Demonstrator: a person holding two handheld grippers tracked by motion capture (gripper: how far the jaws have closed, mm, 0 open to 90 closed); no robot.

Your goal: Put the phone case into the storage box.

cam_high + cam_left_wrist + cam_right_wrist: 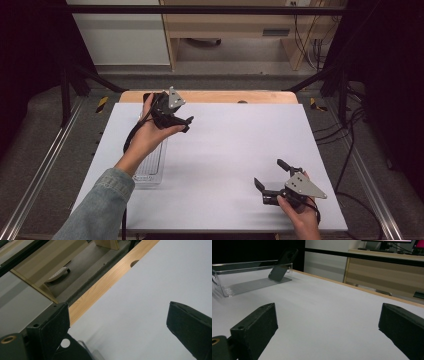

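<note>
White matte sheet (225, 150) covers most of the table, with a strip of pale wood (225, 96) peeking out along the far edge. Left gripper (186, 123) is held up over the far-left part of the sheet, jaws spread wide with nothing between them; its black pads look rubbery and blocky in the left gripper view. Just below that hand sits a clear plastic tray (152, 167), long and rectangular with a ribbed floor, and a dark flat thing (280, 268) leans against its far end wall. Right gripper (269, 174) sits low near the front-right corner, also gaping and empty, well apart from the tray. Nothing lies between them on the sheet.
</note>
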